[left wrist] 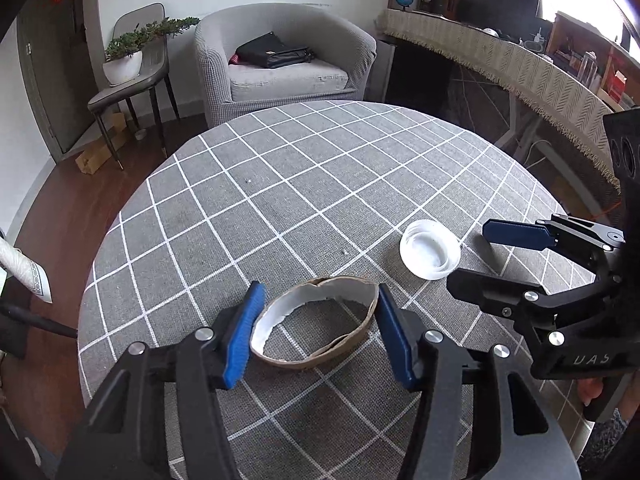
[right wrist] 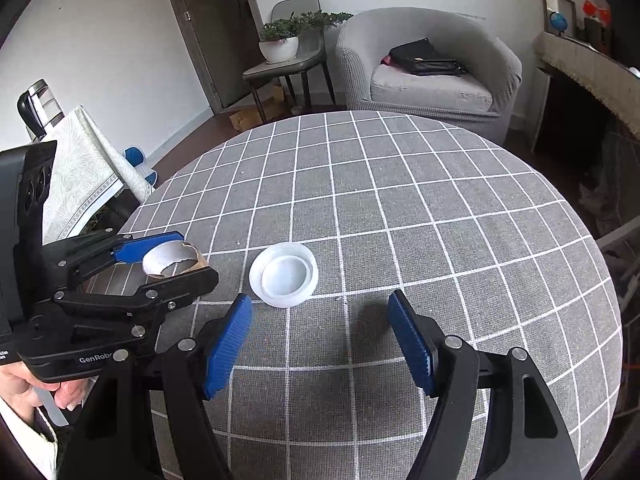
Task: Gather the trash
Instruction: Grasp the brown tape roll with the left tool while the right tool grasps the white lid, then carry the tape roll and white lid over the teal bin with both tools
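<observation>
A torn brown cardboard ring point(left wrist: 316, 320) with a white inner lining lies on the grey checked tablecloth point(left wrist: 280, 184). My left gripper point(left wrist: 318, 300) is open, its blue pads on either side of the ring, not squeezing it. A white plastic lid point(left wrist: 430, 254) lies to the right of the ring. My right gripper point(left wrist: 468, 252) comes in from the right, open, just beside the lid. In the right wrist view the lid point(right wrist: 284, 274) lies ahead of my open right gripper point(right wrist: 320, 308), and the left gripper point(right wrist: 192, 256) straddles the ring point(right wrist: 172, 262).
The round table point(right wrist: 440, 208) drops off on all sides. A grey armchair point(left wrist: 280, 60) with a black bag stands behind it, a chair with a potted plant point(left wrist: 128, 52) to the left, a covered sideboard point(left wrist: 500, 56) to the right.
</observation>
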The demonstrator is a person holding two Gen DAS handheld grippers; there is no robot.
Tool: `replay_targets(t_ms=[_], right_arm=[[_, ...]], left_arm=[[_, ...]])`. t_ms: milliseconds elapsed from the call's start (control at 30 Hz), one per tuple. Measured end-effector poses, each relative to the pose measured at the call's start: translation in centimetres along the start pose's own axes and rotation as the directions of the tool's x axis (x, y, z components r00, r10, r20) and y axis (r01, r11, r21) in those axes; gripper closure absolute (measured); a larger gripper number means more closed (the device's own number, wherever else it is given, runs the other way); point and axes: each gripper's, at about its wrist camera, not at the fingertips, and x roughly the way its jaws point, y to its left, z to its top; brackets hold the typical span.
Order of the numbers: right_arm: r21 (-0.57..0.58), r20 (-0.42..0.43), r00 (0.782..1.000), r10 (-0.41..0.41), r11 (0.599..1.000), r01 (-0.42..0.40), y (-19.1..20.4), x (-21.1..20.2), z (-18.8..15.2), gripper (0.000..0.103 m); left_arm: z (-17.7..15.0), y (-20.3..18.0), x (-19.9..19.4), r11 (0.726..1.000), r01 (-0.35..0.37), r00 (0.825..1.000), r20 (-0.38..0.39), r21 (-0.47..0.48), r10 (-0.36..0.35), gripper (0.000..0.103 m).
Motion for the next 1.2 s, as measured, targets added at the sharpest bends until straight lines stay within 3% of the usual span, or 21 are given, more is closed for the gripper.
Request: replay_targets(t_ms=[500, 733, 967, 1200], right_arm=[[-0.086, -0.022, 0.996, -0.083, 0.993, 0.081, 3.4, 2.2, 1.4, 0.032], [-0.109, -0.014, 0.991, -0.131, 0.986, 0.129, 4.5, 3.0, 2.0, 0.062], [-0.094, -0.019, 0.994, -0.104, 0.99, 0.101, 6.0, 3.4, 2.5, 0.063], [-0.17, -0.003, 0.998, -0.063, 0.984, 0.062, 10.4, 2.9, 2.9, 0.064]], left_arm=[[-0.9, 3.2, -3.2, 0.998, -0.028, 0.999, 0.03, -0.06, 0.03, 0.044], [-2.0, 4.9, -5.6, 0.995, -0.046, 0.997, 0.053, -0.089, 0.051, 0.044], [-3.6, 7.0, -7.8, 0.99, -0.072, 0.995, 0.062, -0.125, 0.081, 0.044], [-5.0, 8.4, -10.2, 0.984, -0.12, 0.988, 0.077, -0.134, 0.131, 0.044]])
